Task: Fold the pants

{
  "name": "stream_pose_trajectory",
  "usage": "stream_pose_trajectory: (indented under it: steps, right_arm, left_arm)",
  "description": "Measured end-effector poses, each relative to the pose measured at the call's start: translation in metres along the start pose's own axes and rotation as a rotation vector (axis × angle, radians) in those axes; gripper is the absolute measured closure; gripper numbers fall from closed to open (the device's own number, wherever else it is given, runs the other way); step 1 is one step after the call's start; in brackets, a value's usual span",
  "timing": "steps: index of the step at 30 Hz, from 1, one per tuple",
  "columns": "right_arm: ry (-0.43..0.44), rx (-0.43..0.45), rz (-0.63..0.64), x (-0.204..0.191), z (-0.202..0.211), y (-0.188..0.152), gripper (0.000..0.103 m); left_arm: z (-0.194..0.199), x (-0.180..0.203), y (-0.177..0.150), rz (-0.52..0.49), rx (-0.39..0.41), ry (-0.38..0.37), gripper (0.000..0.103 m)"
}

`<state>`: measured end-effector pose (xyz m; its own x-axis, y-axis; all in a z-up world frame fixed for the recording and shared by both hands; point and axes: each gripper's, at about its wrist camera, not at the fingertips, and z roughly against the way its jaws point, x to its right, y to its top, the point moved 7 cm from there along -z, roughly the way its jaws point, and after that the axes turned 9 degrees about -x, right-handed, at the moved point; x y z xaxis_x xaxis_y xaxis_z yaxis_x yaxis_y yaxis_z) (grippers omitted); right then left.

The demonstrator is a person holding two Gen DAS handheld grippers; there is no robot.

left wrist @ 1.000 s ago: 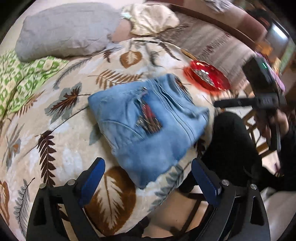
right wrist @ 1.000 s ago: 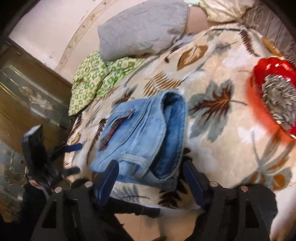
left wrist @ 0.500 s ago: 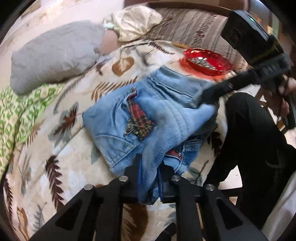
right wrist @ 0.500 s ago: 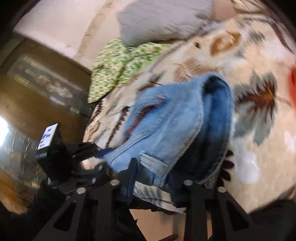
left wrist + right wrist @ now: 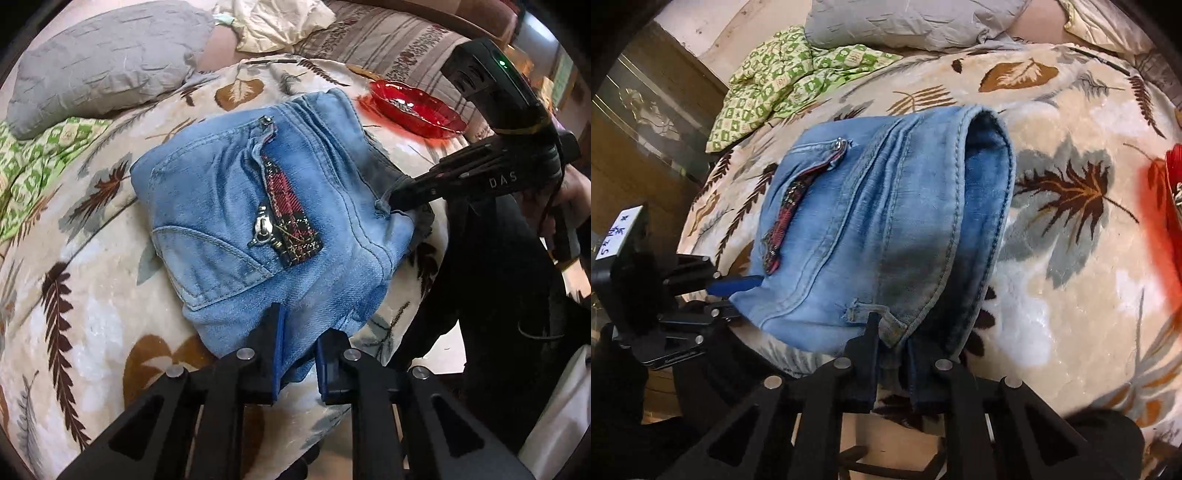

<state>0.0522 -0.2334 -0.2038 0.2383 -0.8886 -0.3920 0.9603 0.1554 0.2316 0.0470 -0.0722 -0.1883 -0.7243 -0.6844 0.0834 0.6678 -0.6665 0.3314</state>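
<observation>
Folded light-blue denim pants (image 5: 240, 206) with a red plaid zip patch lie on the leaf-patterned blanket (image 5: 85, 295) near the bed's front edge. My left gripper (image 5: 299, 332) is shut on their near corner, denim bunched between the blue pads. In the right wrist view the pants (image 5: 879, 229) show an open rounded fold on the right. My right gripper (image 5: 890, 332) pinches the near hem by a belt loop, its jaws still closing on the cloth. Each gripper appears in the other's view: the right gripper (image 5: 399, 194) at the pants' right edge, the left gripper (image 5: 738, 291) at their left corner.
A red glass dish (image 5: 417, 107) sits on the bed beyond the pants. A grey pillow (image 5: 103, 62), a green checked cloth (image 5: 33, 162) and a cream cloth (image 5: 280, 22) lie at the back. A person's dark-clothed legs (image 5: 498, 288) stand by the edge. A wooden cabinet (image 5: 646, 122) is beside the bed.
Both grippers went from wide open above the bed edge down onto the pants and closed on the near edge. The denim is now lifted and bunched at both held spots.
</observation>
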Motion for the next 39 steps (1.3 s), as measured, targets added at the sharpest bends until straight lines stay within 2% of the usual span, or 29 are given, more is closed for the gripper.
stream_pose_trajectory:
  steps: [3, 4, 5, 6, 7, 8, 9, 10, 11, 13, 16, 19, 22, 25, 27, 28, 29, 30, 32, 34, 36, 39]
  right_arm:
    - [-0.03, 0.006, 0.005, 0.001, -0.002, -0.001, 0.09]
    - [-0.032, 0.011, 0.003, 0.001, 0.0, -0.001, 0.085]
    - [-0.032, 0.017, -0.004, 0.003, 0.001, -0.001, 0.072]
    - [-0.03, 0.023, -0.007, 0.005, 0.004, -0.003, 0.067]
    - [-0.021, 0.031, -0.014, 0.006, 0.01, -0.004, 0.061]
    - [0.0, 0.036, -0.023, 0.006, 0.017, -0.005, 0.048]
    - [0.011, 0.042, -0.03, 0.007, 0.027, -0.007, 0.041]
    - [0.006, 0.069, -0.036, 0.009, 0.04, -0.007, 0.034]
    - [0.006, 0.1, -0.034, 0.01, 0.051, -0.005, 0.034]
    - [0.032, 0.152, -0.038, 0.015, 0.07, 0.003, 0.034]
    - [0.063, 0.189, -0.067, 0.027, 0.079, 0.024, 0.034]
    - [0.073, 0.182, -0.076, 0.03, 0.069, 0.046, 0.034]
    - [0.064, 0.153, -0.083, 0.032, 0.05, 0.066, 0.034]
    - [0.079, 0.135, -0.093, 0.03, 0.033, 0.082, 0.035]
    - [0.08, 0.128, -0.094, 0.031, 0.024, 0.09, 0.042]
    - [0.087, 0.123, -0.099, 0.032, 0.019, 0.094, 0.049]
    - [0.101, 0.122, -0.102, 0.032, 0.015, 0.098, 0.061]
    - [0.117, 0.116, -0.105, 0.032, 0.012, 0.1, 0.068]
    - [0.146, 0.117, -0.083, 0.028, 0.009, 0.104, 0.09]
    - [0.127, 0.147, -0.03, 0.018, 0.015, 0.105, 0.094]
    - [0.102, 0.174, 0.006, 0.011, 0.023, 0.104, 0.096]
    - [-0.016, 0.141, 0.013, 0.021, 0.018, 0.097, 0.097]
  left_arm:
    - [-0.002, 0.0, 0.0, 0.007, -0.004, 0.011, 0.086]
    - [-0.001, -0.001, 0.0, 0.025, -0.003, 0.007, 0.086]
    - [0.002, -0.001, 0.001, 0.033, 0.005, 0.008, 0.085]
    - [0.005, -0.001, 0.001, 0.03, 0.015, 0.006, 0.084]
    - [0.012, 0.0, -0.001, 0.027, 0.02, 0.0, 0.072]
    - [0.021, -0.002, -0.003, 0.034, 0.017, -0.01, 0.046]
    - [0.031, -0.006, -0.005, 0.057, 0.018, -0.033, 0.032]
    - [0.045, -0.013, -0.003, 0.087, 0.054, -0.045, 0.017]
    - [0.057, -0.02, 0.0, 0.111, 0.095, -0.052, 0.016]
    - [0.075, -0.041, 0.012, 0.188, 0.14, -0.08, 0.016]
    - [0.078, -0.073, 0.032, 0.305, 0.152, -0.07, 0.016]
    - [0.056, -0.108, 0.058, 0.449, 0.132, -0.111, 0.016]
    - [0.024, -0.126, 0.076, 0.569, 0.092, -0.165, 0.016]
    - [-0.005, -0.135, 0.094, 0.635, 0.042, -0.2, 0.016]
    - [-0.016, -0.14, 0.1, 0.65, 0.026, -0.215, 0.016]
    - [-0.021, -0.139, 0.104, 0.655, 0.024, -0.242, 0.016]
    - [-0.023, -0.138, 0.106, 0.656, 0.02, -0.261, 0.025]
    - [-0.025, -0.136, 0.109, 0.647, 0.018, -0.282, 0.037]
    - [-0.023, -0.132, 0.112, 0.591, 0.005, -0.245, 0.049]
    - [-0.016, -0.128, 0.113, 0.545, 0.02, -0.239, 0.054]
    - [-0.01, -0.13, 0.108, 0.543, 0.045, -0.26, 0.057]
    - [-0.023, -0.136, 0.1, 0.557, 0.029, -0.256, 0.058]
